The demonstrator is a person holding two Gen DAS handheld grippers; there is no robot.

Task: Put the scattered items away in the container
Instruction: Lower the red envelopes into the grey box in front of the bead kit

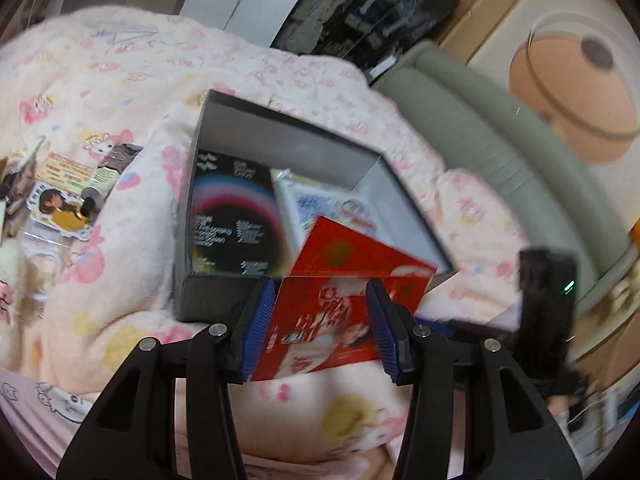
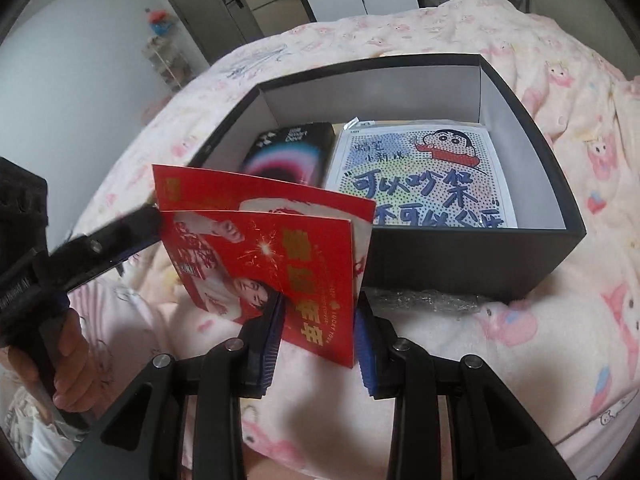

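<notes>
Two red cards are held upright just short of the black box's (image 2: pixel 472 256) near wall: the left gripper (image 1: pixel 320 320) is clamped on one red card (image 1: pixel 332 316), and the right gripper (image 2: pixel 320 334) has a second red card (image 2: pixel 280 264) between its pads, though whether both pads press it cannot be told. Inside the box lie one black booklet (image 2: pixel 288 156) and one cartoon sheet (image 2: pixel 420 176), side by side. The box rests on a pink blanket (image 2: pixel 560 340), one crumpled clear wrapper (image 2: pixel 424 300) touches its near wall, and more loose items (image 1: pixel 68 196) lie scattered well to its left.

Left gripper (image 1: pixel 322 326) angled downward, blue pads clamped on both sides of a red card, right gripper (image 2: pixel 318 334) angled downward, jaws partly apart around another red card, bare left hand (image 2: pixel 66 364) wrapped round its handle
</notes>
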